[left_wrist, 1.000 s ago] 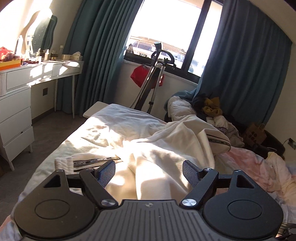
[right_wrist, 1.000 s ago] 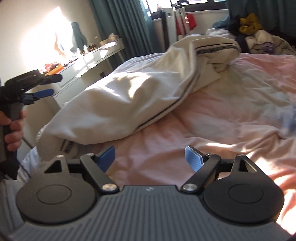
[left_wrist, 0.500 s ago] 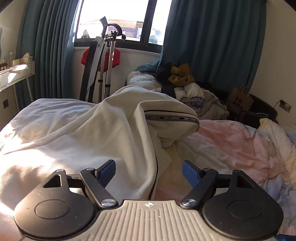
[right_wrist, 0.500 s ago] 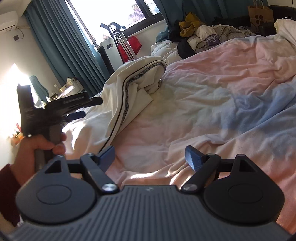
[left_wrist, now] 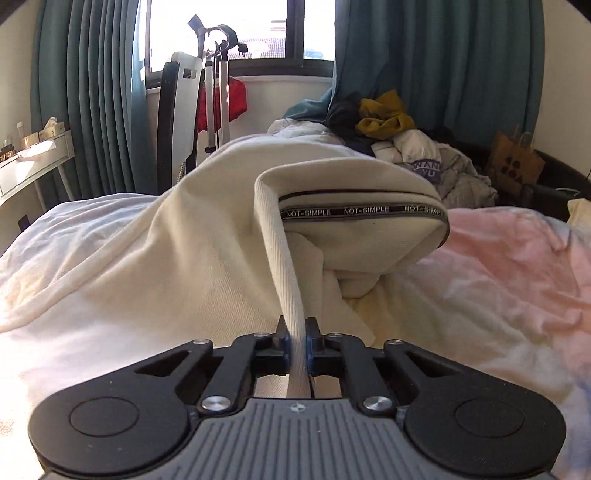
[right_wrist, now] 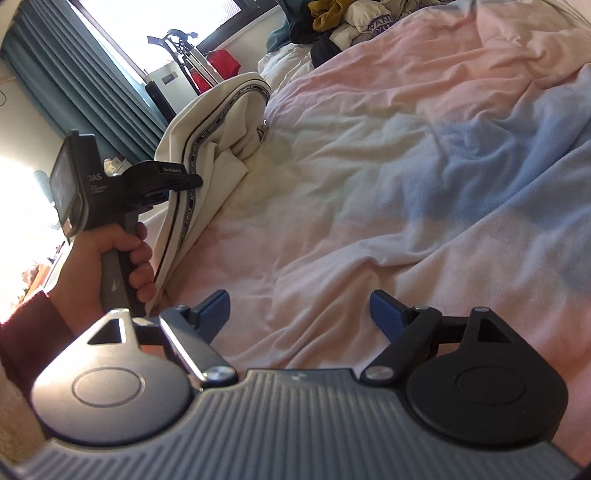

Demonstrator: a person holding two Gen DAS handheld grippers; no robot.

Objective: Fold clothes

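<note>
While the left gripper [left_wrist: 297, 341] pinched only the garment's [left_wrist: 221, 258] ribbed hem and the right gripper [right_wrist: 299, 308] hung wide open, a tug risked slippage.

Home bedroom. Bed [left_wrist: 517, 280] with rumpled pink-and-blue sheets [right_wrist: 424, 155] fills most of both views. Teal curtains [left_wrist: 436, 74] hang either side of a sunlit window [left_wrist: 221, 33]. White dresser [left_wrist: 26, 166] with small bottles on top, left wall. Pile of unsorted clothes [left_wrist: 399, 136] at the far end of the bed. Upright vacuum [left_wrist: 218, 92] leans under the window, paper bag [left_wrist: 515, 162] in the right corner.
</note>
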